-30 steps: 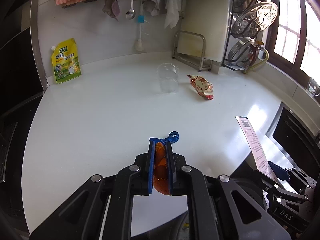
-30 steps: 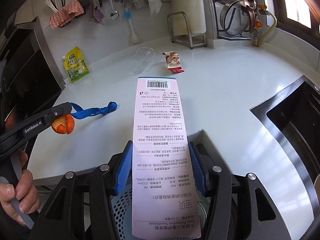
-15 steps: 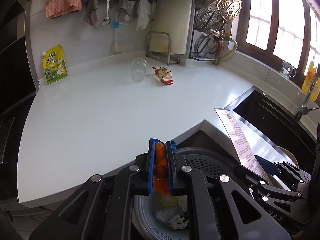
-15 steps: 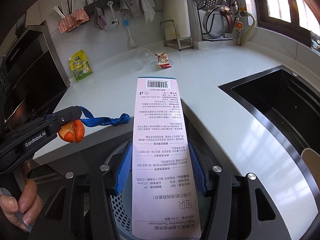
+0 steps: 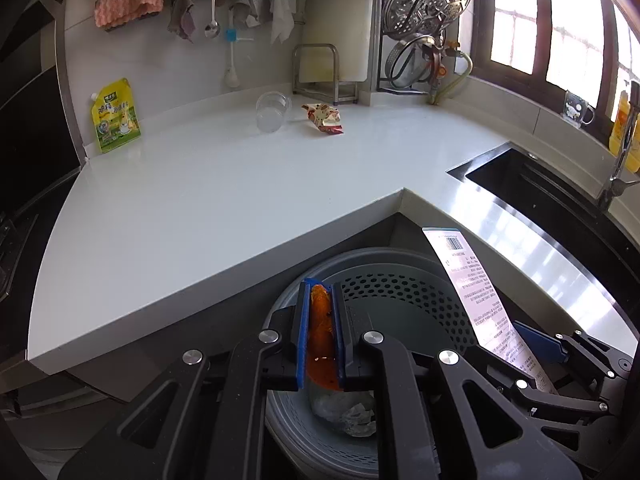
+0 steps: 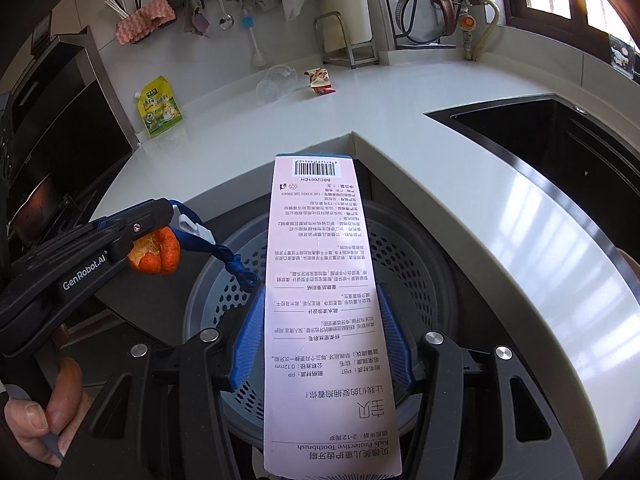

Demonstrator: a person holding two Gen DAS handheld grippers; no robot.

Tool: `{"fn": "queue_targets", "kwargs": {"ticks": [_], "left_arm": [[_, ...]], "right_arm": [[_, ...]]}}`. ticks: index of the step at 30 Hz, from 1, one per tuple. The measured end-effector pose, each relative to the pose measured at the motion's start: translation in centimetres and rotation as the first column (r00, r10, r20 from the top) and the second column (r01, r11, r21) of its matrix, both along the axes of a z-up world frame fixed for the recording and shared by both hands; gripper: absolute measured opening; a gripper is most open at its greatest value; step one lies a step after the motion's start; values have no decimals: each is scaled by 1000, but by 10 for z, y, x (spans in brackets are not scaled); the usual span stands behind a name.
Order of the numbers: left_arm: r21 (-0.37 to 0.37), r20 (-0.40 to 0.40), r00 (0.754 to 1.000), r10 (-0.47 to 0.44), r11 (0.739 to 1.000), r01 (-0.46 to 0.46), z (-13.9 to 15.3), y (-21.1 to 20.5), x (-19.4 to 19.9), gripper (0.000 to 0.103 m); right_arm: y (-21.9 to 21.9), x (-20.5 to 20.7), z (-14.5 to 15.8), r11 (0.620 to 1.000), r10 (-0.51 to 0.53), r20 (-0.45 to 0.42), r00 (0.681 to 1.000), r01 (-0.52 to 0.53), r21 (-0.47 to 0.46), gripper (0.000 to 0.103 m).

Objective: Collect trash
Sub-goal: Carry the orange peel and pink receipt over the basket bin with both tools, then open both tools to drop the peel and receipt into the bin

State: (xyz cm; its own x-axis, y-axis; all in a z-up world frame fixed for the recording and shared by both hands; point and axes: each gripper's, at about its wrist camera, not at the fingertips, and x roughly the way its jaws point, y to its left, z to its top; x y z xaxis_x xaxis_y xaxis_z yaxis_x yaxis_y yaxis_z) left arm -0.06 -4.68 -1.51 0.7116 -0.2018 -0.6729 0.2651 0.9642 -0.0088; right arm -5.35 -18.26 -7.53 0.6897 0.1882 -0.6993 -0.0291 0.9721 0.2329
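My left gripper is shut on an orange peel and holds it above the grey perforated trash bin. It also shows in the right wrist view, where the peel hangs beside a dangling blue string. My right gripper is shut on a long pink toothbrush box over the same bin; the box also shows in the left wrist view. On the white counter lie a red snack wrapper and a clear plastic cup.
The bin stands on the floor in the counter's inner corner, with crumpled trash inside. A black sink is at the right. A yellow pouch leans on the back wall, near a dish rack.
Both grippers have drawn back off the counter and come down over the bin, still holding the peel and the box. The bin now fills the lower view.
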Motion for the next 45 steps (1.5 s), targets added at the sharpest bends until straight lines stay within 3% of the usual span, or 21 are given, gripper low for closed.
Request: {"fn": "queue_targets", "kwargs": {"ticks": [20, 36, 41, 45], "left_arm": [[10, -114, 993, 32, 999, -31, -37, 5, 11, 11], [14, -148, 988, 36, 999, -34, -49, 7, 13, 16], [11, -143, 989, 40, 999, -39, -46, 9, 11, 24], [10, -140, 989, 46, 999, -45, -46, 9, 11, 38]], "right_arm": [[-1, 2, -21, 1000, 0, -61, 998, 0, 5, 53], [0, 6, -34, 1000, 4, -109, 994, -4, -3, 53], [-2, 6, -34, 1000, -7, -104, 995, 6, -9, 53], [-5, 4, -33, 1000, -17, -98, 995, 16, -12, 56]]}}
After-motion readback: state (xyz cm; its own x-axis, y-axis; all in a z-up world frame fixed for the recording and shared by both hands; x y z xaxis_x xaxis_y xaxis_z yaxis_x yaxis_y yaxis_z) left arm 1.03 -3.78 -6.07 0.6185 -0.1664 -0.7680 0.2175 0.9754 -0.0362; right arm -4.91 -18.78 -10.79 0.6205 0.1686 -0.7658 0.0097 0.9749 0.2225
